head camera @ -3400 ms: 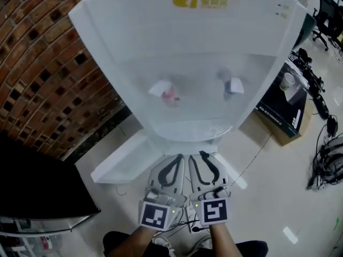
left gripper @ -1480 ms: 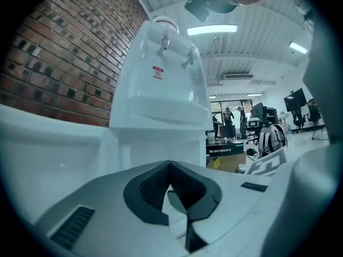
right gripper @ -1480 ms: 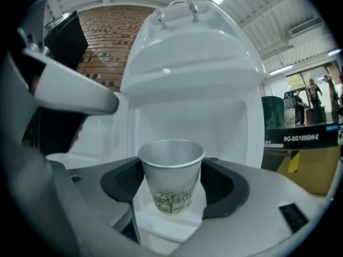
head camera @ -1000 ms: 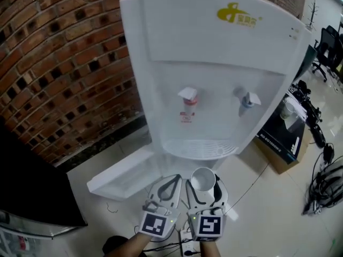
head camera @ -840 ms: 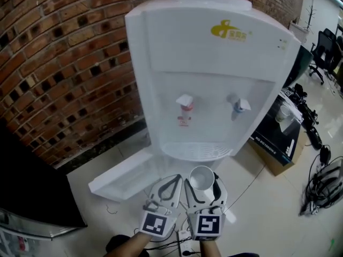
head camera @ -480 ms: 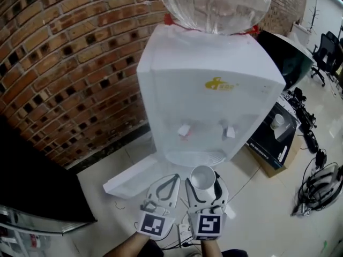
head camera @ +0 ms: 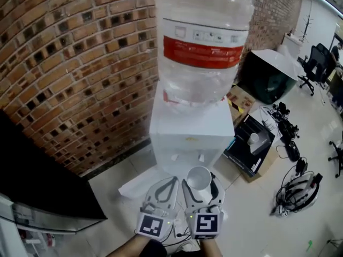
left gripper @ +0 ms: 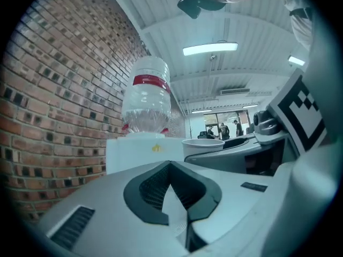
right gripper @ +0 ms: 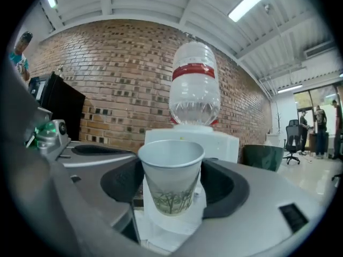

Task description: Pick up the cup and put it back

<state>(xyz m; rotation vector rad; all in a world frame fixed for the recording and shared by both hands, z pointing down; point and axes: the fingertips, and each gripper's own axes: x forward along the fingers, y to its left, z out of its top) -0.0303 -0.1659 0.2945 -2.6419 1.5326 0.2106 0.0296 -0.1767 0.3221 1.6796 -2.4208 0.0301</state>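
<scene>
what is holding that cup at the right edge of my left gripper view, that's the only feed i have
Observer: The right gripper; its jaws are closed on the cup, which stands upright between them.
Operator: anything in it
Observer: From the head view, the inside looks white and empty.
Operator: any marking on it
Observer: A green tree print runs round its lower part.

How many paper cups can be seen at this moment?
1. The paper cup stands upright between the jaws of the right gripper, before the water dispenser. A white shape on the box on the floor is too small to tell.
</scene>
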